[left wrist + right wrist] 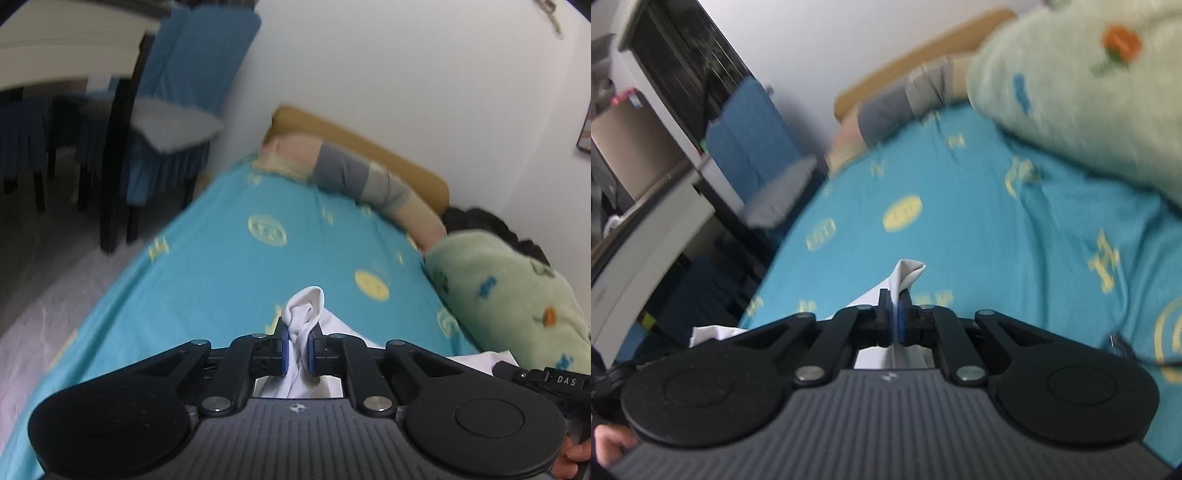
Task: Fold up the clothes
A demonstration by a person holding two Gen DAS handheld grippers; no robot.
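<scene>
white garment (304,317) | held above turquoise bed sheet (229,236) | left claw (298,345) clamped on one bunched edge | right claw (894,317) clamped on another | green blanket (509,295) beside sheet

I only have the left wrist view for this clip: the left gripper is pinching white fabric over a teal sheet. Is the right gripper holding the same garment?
Observer: The right wrist view shows the right gripper shut on a corner of white garment; whether it is the same piece, I cannot tell.
Operator: Anything beside the bed on that side?
Observer: A white desk stands off the bed's edge, with a blue-covered chair behind it.
Operator: Is the green blanket near that gripper?
Observer: The green fleece blanket lies on the teal sheet farther ahead and to the right, apart from the gripper.
</scene>
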